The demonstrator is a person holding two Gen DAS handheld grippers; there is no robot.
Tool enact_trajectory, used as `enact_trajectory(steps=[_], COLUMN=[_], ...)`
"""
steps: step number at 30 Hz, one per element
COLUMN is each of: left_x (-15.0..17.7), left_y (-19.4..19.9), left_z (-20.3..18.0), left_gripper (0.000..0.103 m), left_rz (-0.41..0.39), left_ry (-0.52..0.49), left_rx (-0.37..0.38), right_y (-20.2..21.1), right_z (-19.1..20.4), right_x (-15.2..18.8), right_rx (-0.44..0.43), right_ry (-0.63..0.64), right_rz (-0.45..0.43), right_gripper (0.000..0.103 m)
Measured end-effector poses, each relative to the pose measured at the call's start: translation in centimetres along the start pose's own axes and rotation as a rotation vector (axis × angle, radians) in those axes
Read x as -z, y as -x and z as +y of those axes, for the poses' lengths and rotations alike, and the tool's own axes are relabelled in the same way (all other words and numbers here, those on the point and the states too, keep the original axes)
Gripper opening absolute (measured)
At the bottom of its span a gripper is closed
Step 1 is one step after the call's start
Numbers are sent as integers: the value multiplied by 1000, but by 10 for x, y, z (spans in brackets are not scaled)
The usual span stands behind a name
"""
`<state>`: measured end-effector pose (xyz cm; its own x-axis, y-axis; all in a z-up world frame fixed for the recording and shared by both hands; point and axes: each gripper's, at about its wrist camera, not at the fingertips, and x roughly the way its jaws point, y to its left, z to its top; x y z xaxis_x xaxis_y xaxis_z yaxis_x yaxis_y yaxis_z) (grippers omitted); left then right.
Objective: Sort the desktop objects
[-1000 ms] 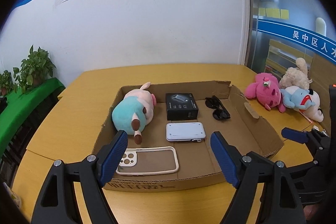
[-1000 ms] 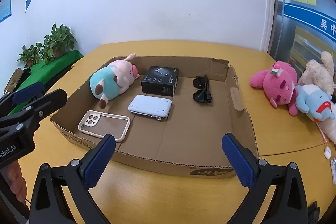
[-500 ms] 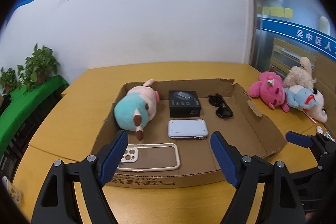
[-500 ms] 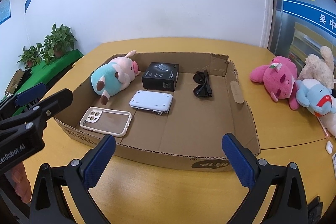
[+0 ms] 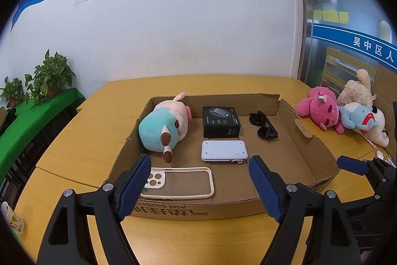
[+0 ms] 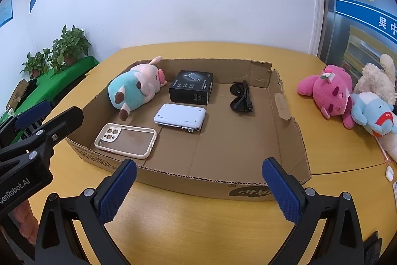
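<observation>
A shallow cardboard box (image 5: pixel 198 210) (image 6: pixel 198 186) lies on the yellow table. Inside it are a teal-and-pink plush (image 5: pixel 158 131) (image 6: pixel 131 88), a black carton (image 5: pixel 220 121) (image 6: pixel 191 87), a flat white device (image 5: pixel 224 150) (image 6: pixel 180 117), dark sunglasses (image 5: pixel 264 124) (image 6: pixel 240 97) and a cream phone case (image 5: pixel 181 183) (image 6: pixel 126 139). My left gripper (image 5: pixel 199 162) hovers open over the box's near wall, above the phone case, holding nothing. My right gripper (image 6: pixel 199 163) is open and empty before the near wall, further right.
Pink (image 6: pixel 327 91), beige (image 6: pixel 377 76) and light-blue (image 6: pixel 374 111) plush toys lie on the table right of the box. A small white item (image 6: pixel 389 171) sits near the right edge. Potted plants (image 5: pixel 49 76) stand far left, and a paper cup (image 5: pixel 12 217) is at lower left.
The left gripper has drifted slightly, so the box sits a touch differently in its view. The right gripper has kept still. Nothing in the box has moved.
</observation>
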<state>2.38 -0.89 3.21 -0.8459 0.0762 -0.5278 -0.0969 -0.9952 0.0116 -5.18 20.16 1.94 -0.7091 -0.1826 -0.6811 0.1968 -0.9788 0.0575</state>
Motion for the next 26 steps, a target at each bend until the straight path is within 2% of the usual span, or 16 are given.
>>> enact_trajectory(steps=[16,20,26], left_x=[4,7,11], left_y=[-12,-15,-15], left_z=[5,6,8], left_gripper=[82,85,88], left_rz=[37,63,53], left_ry=[2,-1,-1], left_rx=[-9,24,-9], right_y=[-4,-4,-7], right_z=[1,1,1], right_x=[0,1,5], right_rx=[7,13,13], right_ry=[5,9,8], right_rz=[12,15,28], right_gripper=[103,103,103])
